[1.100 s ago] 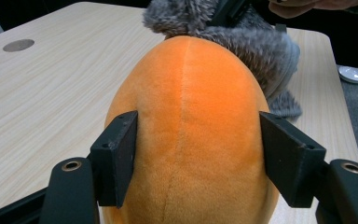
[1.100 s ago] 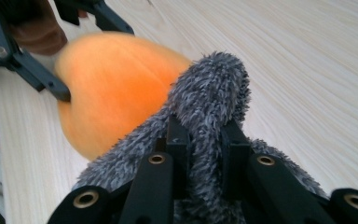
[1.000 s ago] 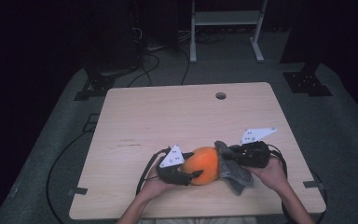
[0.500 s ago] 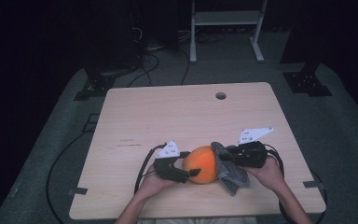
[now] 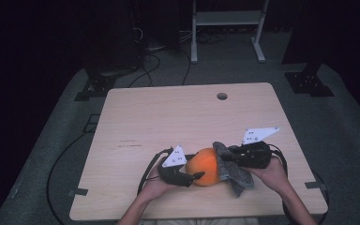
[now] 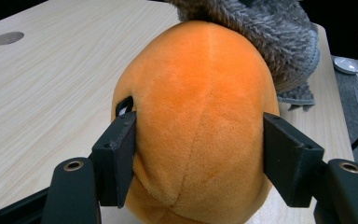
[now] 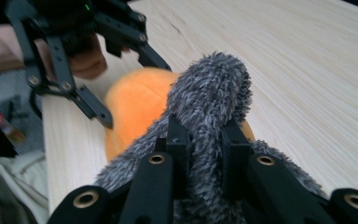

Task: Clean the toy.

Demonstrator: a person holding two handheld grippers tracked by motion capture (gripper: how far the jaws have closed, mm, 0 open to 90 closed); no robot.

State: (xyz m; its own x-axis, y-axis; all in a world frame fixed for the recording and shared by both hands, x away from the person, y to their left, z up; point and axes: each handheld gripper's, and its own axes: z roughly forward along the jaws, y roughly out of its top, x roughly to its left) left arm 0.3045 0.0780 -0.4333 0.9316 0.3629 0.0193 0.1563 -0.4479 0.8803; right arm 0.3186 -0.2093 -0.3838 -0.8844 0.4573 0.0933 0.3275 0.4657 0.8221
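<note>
A round orange plush [image 5: 205, 166] lies near the table's front edge, with a grey fuzzy cloth [image 5: 234, 171] draped against its right side. My left gripper [image 5: 198, 176] reaches in from the left. In the left gripper view its jaws have just been closing and both pads [image 6: 119, 158] press on the orange plush [image 6: 200, 107]. My right gripper [image 5: 227, 157] comes from the right. In the right gripper view this gripper [image 7: 205, 135] is shut on a bunched fold of the grey cloth [image 7: 209, 88], and the orange plush [image 7: 135, 102] lies behind the fold.
The pale wooden table [image 5: 178, 117] has a round hole [image 5: 222, 96] at its far side. Behind it stand a white metal frame [image 5: 225, 18] and dark stand bases [image 5: 309, 79], with cables [image 5: 154, 51] on the grey floor. The other hand's gripper [image 7: 98, 70] shows beyond the plush.
The left gripper's jaws stood wider around the orange plush half a second ago and have since come in on it. The right hand and the grey cloth have kept still.
</note>
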